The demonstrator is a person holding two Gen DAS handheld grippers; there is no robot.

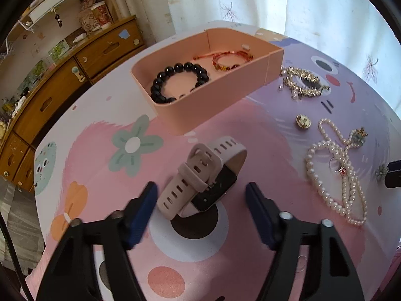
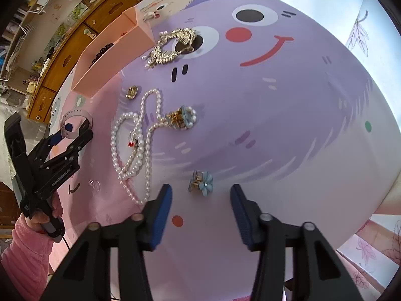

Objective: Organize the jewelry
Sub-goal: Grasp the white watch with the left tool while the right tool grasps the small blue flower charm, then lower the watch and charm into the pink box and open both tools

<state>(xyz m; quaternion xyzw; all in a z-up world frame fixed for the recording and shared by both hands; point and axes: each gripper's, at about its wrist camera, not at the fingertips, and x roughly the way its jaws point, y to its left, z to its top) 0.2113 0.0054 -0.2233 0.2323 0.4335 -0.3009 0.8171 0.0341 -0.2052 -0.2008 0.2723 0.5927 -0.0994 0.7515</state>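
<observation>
Left gripper [image 1: 201, 195] wide open astride the pink watch [image 1: 200, 175], lower centre of frame; nothing gripped yet.
Likely fault: pads closing on the curved, looped strap may tip or squirt the watch aside; right gripper [image 2: 201, 200] also open and empty near a blue flower clip [image 2: 201, 182]; pearl necklace [image 1: 335, 173] loose at right; pink tray [image 1: 220, 95], upper centre, holds a black bead bracelet [image 1: 179, 82] and a red cord bracelet [image 1: 231, 60].

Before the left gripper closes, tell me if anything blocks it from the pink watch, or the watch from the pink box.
Nothing visible does. The left gripper is open, its fingers either side of the pink watch. Only bare tablecloth lies between the watch and the pink box; its near wall must be cleared.
</observation>
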